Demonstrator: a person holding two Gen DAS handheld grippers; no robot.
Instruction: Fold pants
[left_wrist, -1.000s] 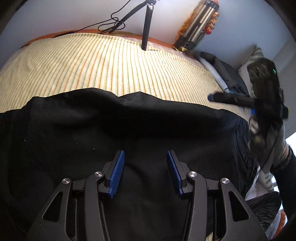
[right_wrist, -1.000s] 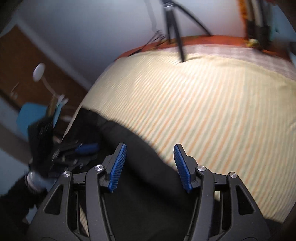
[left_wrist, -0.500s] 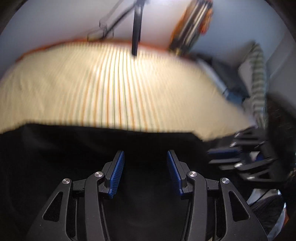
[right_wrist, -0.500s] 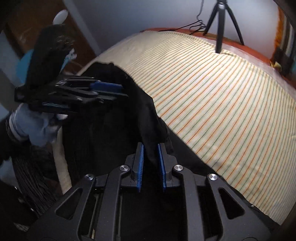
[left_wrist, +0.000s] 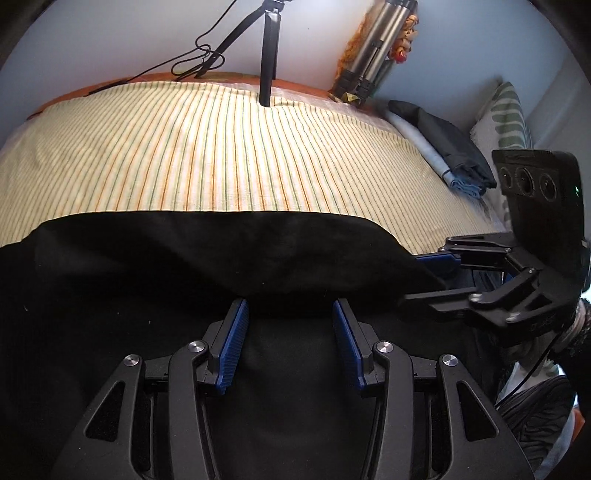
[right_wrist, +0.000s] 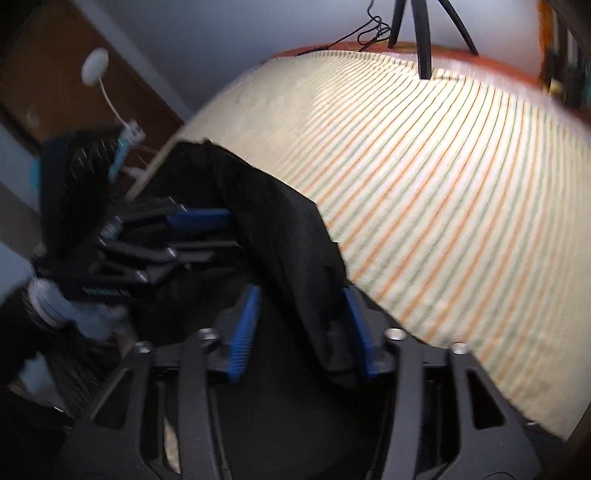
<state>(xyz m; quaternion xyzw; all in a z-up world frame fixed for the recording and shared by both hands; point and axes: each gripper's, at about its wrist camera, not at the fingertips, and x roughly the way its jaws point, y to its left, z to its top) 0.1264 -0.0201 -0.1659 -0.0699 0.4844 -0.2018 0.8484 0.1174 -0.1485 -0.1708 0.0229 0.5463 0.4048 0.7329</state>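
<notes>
The right tool (right_wrist: 301, 328) clamped a ridge of the pants (left_wrist: 221, 266) half a second ago and now its jaws are opening again, the black cloth still draped between the blue pads (right_wrist: 245, 328) but no longer pinched. The pants lie spread across the near part of the bed (left_wrist: 203, 147), a long straight edge running over the striped sheet, the rest of the cloth filling the foreground under both tools. In the left wrist view the left tool (left_wrist: 288, 343) hangs over the cloth with its jaws at a middling gap, nothing pressed between the pads, and that gap matches the frame a second back. The right tool (left_wrist: 436, 280) shows at the right of that view, at the corner of the cloth near the bed's side. Looks like the fold has just been laid and the release is under way. To do this well, let the cloth slide free of the pads before lifting away, so the edge isn't dragged out of line; then check that the edge sits straight and both layers lie flat before taking the next grip. Beyond the pants, a tripod (left_wrist: 266, 51) stands at the far side of the bed, folded clothes (left_wrist: 443, 155) sit to the right, and a second tripod (left_wrist: 373, 48) leans on the wall.
</notes>
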